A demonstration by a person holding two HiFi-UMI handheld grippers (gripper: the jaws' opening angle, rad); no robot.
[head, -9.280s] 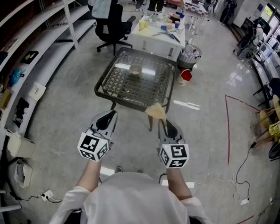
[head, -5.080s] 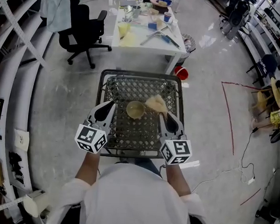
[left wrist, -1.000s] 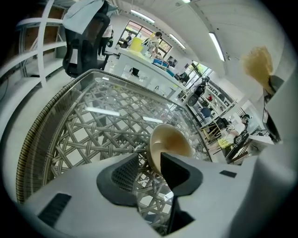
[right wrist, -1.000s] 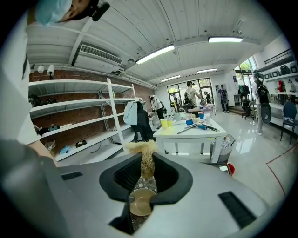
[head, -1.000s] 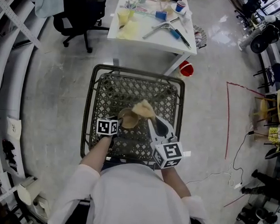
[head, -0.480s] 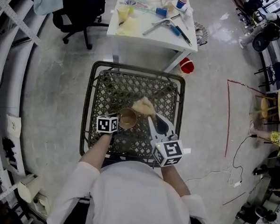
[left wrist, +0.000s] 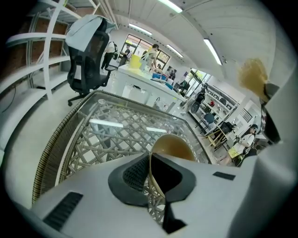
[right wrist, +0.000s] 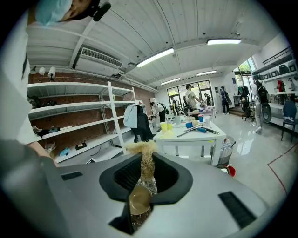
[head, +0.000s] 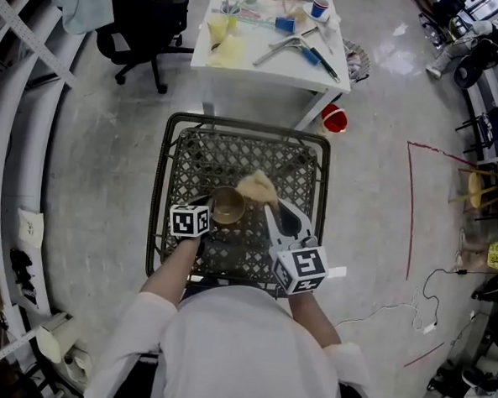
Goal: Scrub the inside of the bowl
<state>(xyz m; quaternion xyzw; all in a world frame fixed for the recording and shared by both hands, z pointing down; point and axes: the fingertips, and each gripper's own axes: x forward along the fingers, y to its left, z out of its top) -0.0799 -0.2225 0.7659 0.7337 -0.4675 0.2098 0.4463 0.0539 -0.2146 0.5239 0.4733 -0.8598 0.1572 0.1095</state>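
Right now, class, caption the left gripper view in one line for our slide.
Left gripper shut on the rim of a round tan bowl on a glass-topped woven wicker table.

Grey floor (head: 98,193), white table (head: 269,69), black chair (head: 147,15)

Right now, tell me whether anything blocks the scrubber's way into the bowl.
Nothing visible does. The bowl looks empty inside, and the scrubber, held in the right gripper, sits right beside its rim. The fingers of the left gripper pinch only the near rim, off that path.
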